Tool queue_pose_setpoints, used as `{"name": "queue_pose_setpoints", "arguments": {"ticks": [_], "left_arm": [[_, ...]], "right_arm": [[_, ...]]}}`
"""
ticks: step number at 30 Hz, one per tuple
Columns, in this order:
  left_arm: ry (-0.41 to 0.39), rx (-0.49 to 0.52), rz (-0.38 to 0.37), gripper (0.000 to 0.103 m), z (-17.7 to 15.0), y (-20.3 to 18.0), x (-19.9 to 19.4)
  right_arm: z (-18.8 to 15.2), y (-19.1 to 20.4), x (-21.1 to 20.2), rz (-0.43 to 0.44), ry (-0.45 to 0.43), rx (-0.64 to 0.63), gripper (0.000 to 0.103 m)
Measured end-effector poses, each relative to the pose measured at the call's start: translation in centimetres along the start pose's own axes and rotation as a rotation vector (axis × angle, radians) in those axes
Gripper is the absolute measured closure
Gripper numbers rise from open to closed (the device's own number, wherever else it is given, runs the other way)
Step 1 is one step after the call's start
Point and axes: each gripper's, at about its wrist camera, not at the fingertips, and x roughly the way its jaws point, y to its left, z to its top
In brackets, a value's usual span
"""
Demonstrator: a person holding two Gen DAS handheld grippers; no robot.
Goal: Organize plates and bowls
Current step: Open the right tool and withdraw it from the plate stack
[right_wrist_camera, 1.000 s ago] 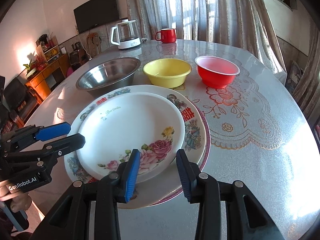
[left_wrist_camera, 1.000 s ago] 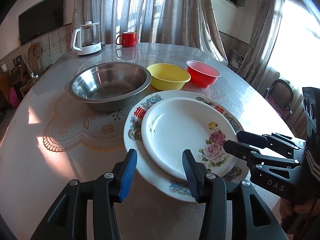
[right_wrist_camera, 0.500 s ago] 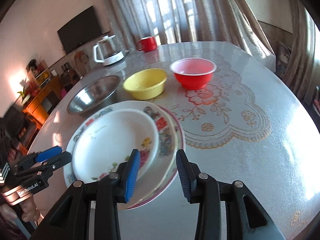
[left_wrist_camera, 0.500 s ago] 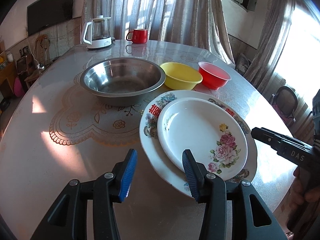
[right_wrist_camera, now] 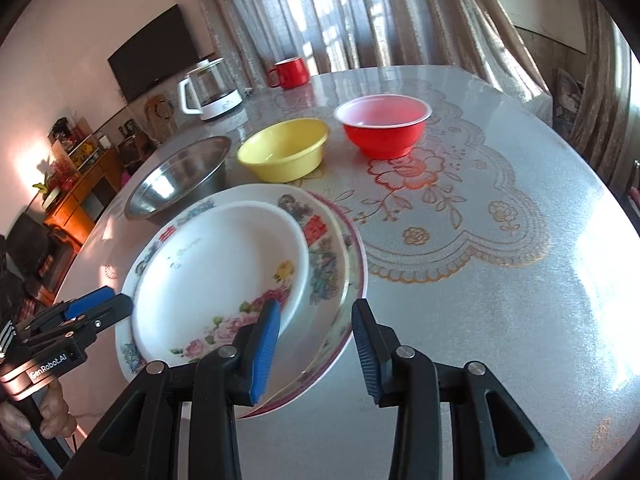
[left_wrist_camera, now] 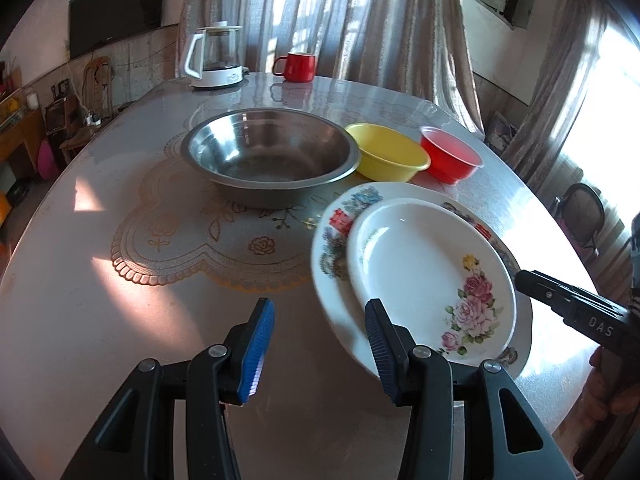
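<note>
Hand-held gripper [left_wrist_camera: 320, 344] now left of plates [left_wrist_camera: 420, 264]

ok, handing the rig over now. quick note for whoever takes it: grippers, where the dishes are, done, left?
Left gripper: open, empty, at the plate stack's near-left edge.
Right gripper: open, empty, jaws astride the stack's near rim, not clamped.
Plates: small rose plate sits on the large patterned plate; a pink-rimmed plate shows beneath.
Bowls: steel bowl, yellow bowl and red bowl stand apart in a row behind the plates.
Done: plates stacked.
Left: bowls not nested; red mug and kettle stand at the far edge.
</note>
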Motion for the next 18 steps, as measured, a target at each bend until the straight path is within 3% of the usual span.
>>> {"name": "queue_pose_setpoints", "arguments": {"ticks": [8,18], "left_arm": [[-0.013,-0.091,0.057,0.052,1.2,3.3,0.1],[-0.027,-0.124,0.085,0.052,2.1,5.9,0.3]], "right_arm": [[1.6,0.3,0.2,0.039,-0.015,0.021,0.065],[3.2,3.7,2.1,0.136,0.019,-0.026,0.065]]}}
